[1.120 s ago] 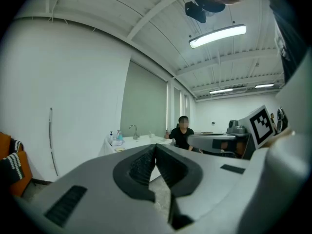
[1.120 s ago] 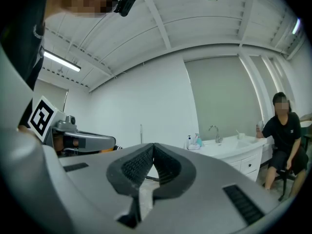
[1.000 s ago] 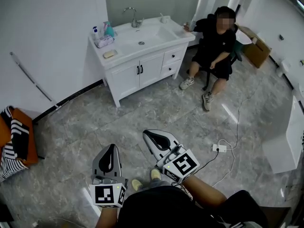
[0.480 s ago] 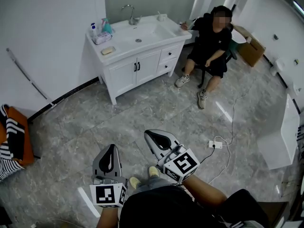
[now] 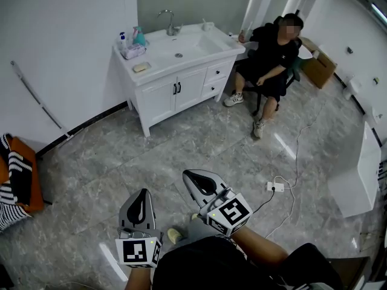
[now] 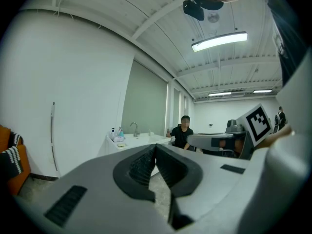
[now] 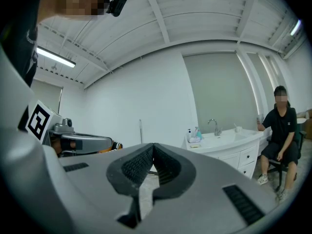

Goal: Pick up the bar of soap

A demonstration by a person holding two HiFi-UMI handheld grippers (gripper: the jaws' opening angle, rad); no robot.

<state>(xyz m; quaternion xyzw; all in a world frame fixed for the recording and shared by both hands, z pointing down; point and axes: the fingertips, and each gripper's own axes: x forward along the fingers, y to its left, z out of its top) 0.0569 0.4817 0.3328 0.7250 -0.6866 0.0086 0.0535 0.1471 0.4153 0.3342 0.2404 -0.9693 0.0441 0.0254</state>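
The soap [image 5: 139, 67] lies on the counter [image 5: 162, 64], left of the sink [image 5: 181, 45]. The left gripper [image 5: 143, 193] and right gripper [image 5: 189, 174] are well apart from the sink, jaws together and empty. Arriving unopened could shove the soap off.

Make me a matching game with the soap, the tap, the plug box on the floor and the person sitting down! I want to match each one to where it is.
Things:
1. bar of soap
2. faucet
3. white power strip
4. seated person

Places:
A. lying flat on the floor
B. to the right of the vanity
C. on the vanity top, left of the basin
D. behind the basin

Pairs: 1-C, 2-D, 3-A, 4-B
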